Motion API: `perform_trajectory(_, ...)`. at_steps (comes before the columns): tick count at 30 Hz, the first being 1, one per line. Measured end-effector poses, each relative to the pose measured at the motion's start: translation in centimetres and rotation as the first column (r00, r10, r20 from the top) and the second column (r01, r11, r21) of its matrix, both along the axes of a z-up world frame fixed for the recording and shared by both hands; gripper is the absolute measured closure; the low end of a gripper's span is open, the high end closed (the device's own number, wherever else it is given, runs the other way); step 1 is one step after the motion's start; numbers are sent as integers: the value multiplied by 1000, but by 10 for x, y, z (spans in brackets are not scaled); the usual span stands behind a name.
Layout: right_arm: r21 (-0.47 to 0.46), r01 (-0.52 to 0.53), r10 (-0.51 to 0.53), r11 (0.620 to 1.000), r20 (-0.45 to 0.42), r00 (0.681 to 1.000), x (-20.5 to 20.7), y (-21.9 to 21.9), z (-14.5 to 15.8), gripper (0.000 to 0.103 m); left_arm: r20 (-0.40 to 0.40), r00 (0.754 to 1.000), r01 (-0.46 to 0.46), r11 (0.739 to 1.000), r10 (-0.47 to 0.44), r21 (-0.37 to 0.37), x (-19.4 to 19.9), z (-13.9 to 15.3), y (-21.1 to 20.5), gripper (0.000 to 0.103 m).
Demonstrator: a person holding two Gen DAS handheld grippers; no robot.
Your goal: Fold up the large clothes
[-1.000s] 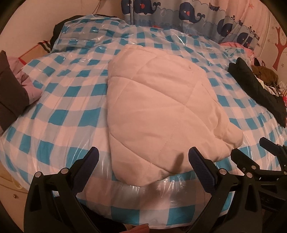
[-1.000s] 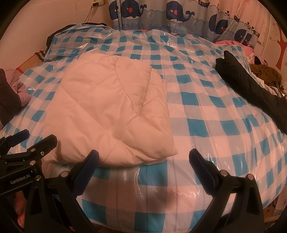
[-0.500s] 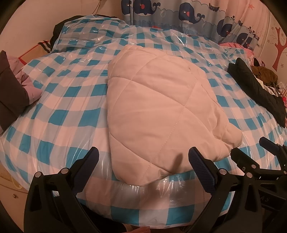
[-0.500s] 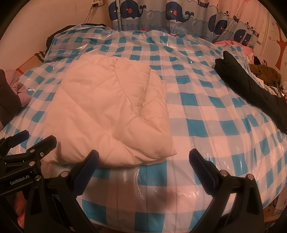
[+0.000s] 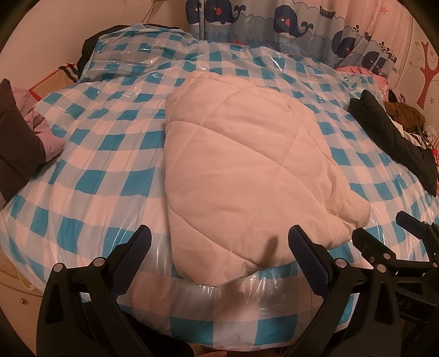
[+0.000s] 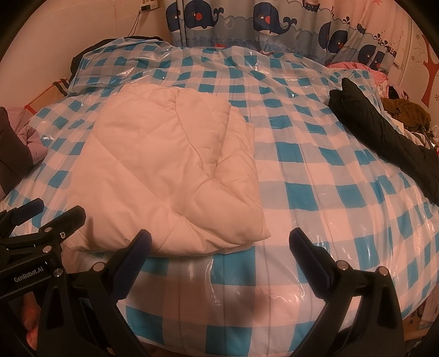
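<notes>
A cream quilted garment (image 5: 247,178) lies folded into a thick bundle on the blue-and-white checked bed cover (image 5: 104,153). In the right wrist view the same bundle (image 6: 170,170) sits left of centre on the cover (image 6: 315,186). My left gripper (image 5: 219,244) hangs open just short of the bundle's near edge, with nothing between its fingers. My right gripper (image 6: 219,247) is open too, near the bundle's right front corner and off the cloth. Each gripper shows at the edge of the other's view: the right one (image 5: 406,233), the left one (image 6: 46,214).
A black padded garment (image 6: 384,137) lies along the bed's right side, beside a heap of brown and pink clothes (image 6: 403,109). Dark and pink clothes (image 5: 22,131) are piled at the left edge. A whale-print curtain (image 6: 260,24) hangs behind the bed.
</notes>
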State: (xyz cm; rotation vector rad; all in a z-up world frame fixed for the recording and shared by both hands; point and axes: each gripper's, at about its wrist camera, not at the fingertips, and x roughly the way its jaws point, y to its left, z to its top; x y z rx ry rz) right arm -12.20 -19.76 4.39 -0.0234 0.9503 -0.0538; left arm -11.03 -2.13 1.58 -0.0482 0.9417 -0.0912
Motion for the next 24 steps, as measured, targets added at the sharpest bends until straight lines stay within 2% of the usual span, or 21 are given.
perform_trajectory(10,3,2,-2,1000,-1,1000,1,-1,0,7,-5,1000,3,1000,-3,-2,1,2,1,7)
perform_trajectory(16,14,8,-8,1000,2,1000,1,-1,0,7,-57,998,21,999,-23,-40,5,2,-1,7)
perform_trajectory(18,12,7,-7,1000,0,1000,0,1,0,7,-33,999,19,999,-21,-45,-1,4,0,7)
perform_trajectory(20,10,5,-5,1000,-2,1000,0,1,-1,7,43,999,27,990,-21,-136,-9,12,7,7)
perform_trajectory(21,11,5,-5,1000,-2,1000,-1,1,-2,7,59,998,29,992,-22,-123,-11,13,5,7)
perform_trajectory(24,13,5,-5,1000,1,1000,-1,1,-2,7,122,992,26,999,-23,-22,-17,21,-4,7)
